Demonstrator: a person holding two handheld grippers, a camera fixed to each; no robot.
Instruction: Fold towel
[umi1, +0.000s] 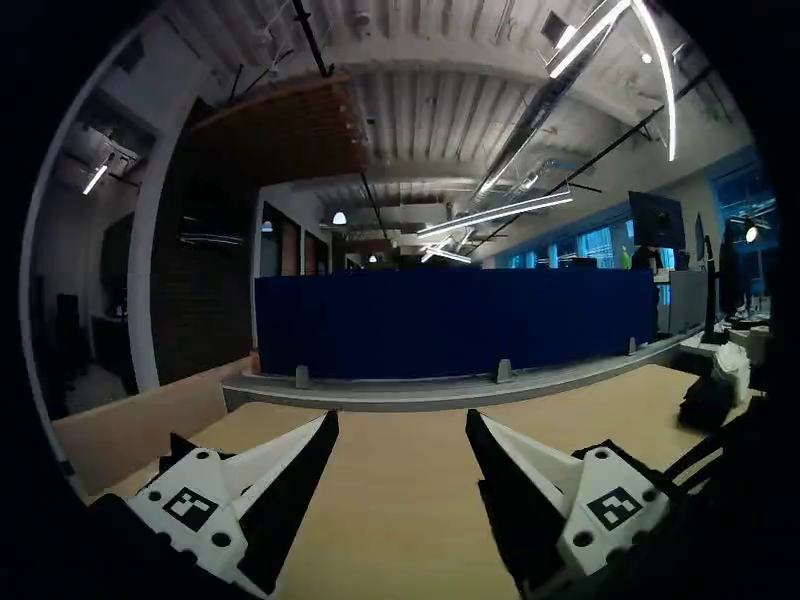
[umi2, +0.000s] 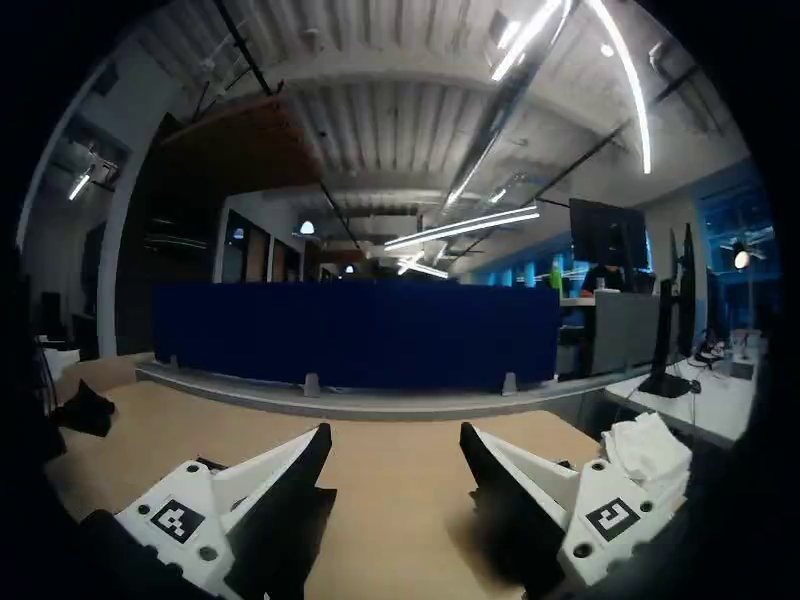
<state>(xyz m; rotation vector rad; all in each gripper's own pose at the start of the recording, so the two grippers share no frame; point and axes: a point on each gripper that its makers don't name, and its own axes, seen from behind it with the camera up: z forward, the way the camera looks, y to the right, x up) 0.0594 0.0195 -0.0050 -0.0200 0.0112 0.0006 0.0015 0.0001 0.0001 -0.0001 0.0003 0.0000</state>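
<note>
My left gripper (umi1: 400, 420) hovers open just above the pale wooden table (umi1: 400, 500), with nothing between its fingers. My right gripper (umi2: 393, 428) is open over the same table (umi2: 400, 490), also holding nothing. A white folded towel stack (umi2: 648, 452) lies past the right finger in the right gripper view, at the table's right edge. In the left gripper view a white crumpled cloth (umi1: 733, 368) sits at the far right behind a dark lump (umi1: 705, 402). Neither gripper touches any cloth.
A blue partition (umi1: 450, 320) on a grey ledge closes off the far side of the table. A dark lump (umi2: 85, 410) lies on the table at the far left of the right gripper view. A monitor stand (umi2: 665, 340) stands on the white desk to the right.
</note>
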